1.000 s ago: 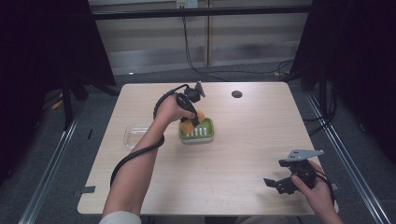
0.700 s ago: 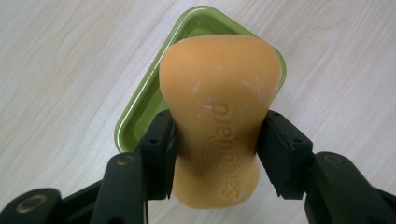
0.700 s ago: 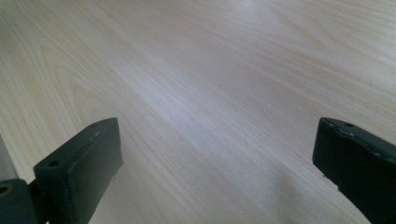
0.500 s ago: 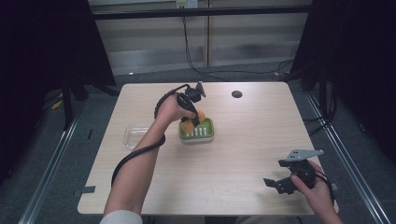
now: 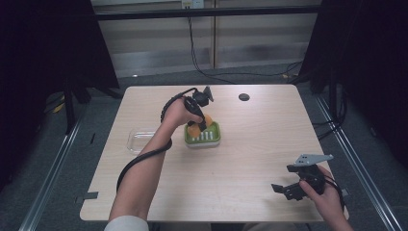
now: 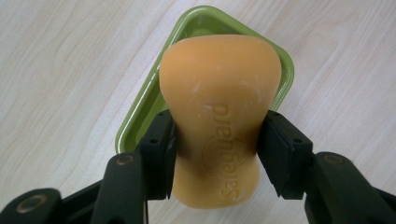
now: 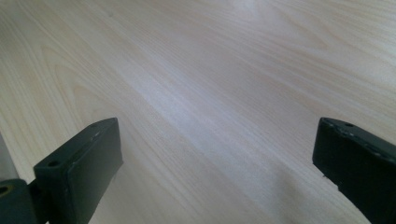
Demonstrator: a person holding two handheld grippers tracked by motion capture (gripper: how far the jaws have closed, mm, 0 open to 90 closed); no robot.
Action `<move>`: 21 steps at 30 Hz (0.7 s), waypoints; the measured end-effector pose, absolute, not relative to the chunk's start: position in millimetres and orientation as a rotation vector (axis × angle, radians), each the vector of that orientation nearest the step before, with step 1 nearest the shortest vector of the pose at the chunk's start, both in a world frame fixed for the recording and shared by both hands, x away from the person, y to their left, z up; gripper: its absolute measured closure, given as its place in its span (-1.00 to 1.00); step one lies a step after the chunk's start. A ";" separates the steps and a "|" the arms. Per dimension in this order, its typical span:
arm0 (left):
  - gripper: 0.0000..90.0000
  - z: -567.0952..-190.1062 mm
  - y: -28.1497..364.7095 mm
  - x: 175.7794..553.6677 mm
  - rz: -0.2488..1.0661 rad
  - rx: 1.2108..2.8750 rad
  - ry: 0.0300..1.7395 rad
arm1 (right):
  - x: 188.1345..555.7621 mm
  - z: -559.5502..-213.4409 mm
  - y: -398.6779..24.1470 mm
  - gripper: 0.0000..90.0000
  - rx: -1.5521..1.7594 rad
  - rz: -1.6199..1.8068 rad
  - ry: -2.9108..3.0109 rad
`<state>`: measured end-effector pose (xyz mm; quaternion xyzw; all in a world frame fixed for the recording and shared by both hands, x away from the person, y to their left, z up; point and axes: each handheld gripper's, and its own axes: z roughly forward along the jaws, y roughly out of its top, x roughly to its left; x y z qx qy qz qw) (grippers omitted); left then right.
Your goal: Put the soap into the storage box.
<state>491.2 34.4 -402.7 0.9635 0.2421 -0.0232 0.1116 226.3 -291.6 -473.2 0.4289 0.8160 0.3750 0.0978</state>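
Left gripper point(image 6: 215, 154): clamped on an orange soap bar point(image 6: 219, 112); both black pads press into the bar's narrowed waist, one on each side, so the jaws stand as far apart as the bar is wide there.
Left gripper, high view point(image 5: 201, 120): pointing steeply down over the middle of the table, the person's left hand point(image 5: 177, 111) wrapped round its handle, its cable looping down along the forearm.
Orange soap bar: held above the green soap dish point(image 6: 196, 28); the lettering pressed into its face reads sideways along its length in the left gripper view. Whether its far end touches the dish I cannot tell.
Soap bar, high view point(image 5: 195, 130): a patch of orange at the dish's left part, partly covered by the gripper.
Green soap dish, high view point(image 5: 211, 138): rounded rectangle with pale drain slots, resting on the table point(image 5: 250, 144) near its centre.
Clear plastic container point(image 5: 139, 139): lies on the table just left of the dish, beside the left forearm, apart from the dish.
Right gripper point(image 7: 215, 172): jaws spread wide with nothing between them, bare pale wood under them.
Right gripper, high view point(image 5: 294, 185): held in the person's right hand point(image 5: 325, 197) at the near right corner of the table, well apart from the dish, the grey three-cornered plate on top.
Black round disc point(image 5: 244, 96): set in the table's far edge, right of centre.
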 end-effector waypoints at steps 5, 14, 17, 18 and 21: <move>0.10 -403.8 33.5 491.5 -0.062 2.849 0.690 | 226.2 -473.4 -291.4 -0.97 1.276 1.112 2.414; 0.10 -405.8 31.7 491.8 -0.034 2.849 0.668 | 226.4 -473.7 -291.4 -0.97 1.271 1.109 2.415; 0.10 -406.9 31.3 491.7 -0.031 2.851 0.663 | 226.2 -473.8 -291.8 -0.97 1.277 1.109 2.417; 0.10 -407.6 31.0 491.7 -0.034 2.850 0.661 | 226.3 -473.7 -292.1 -0.97 1.276 1.110 2.416; 0.10 -409.1 30.9 492.4 -0.026 2.858 0.651 | 226.3 -473.6 -291.7 -0.97 1.274 1.110 2.416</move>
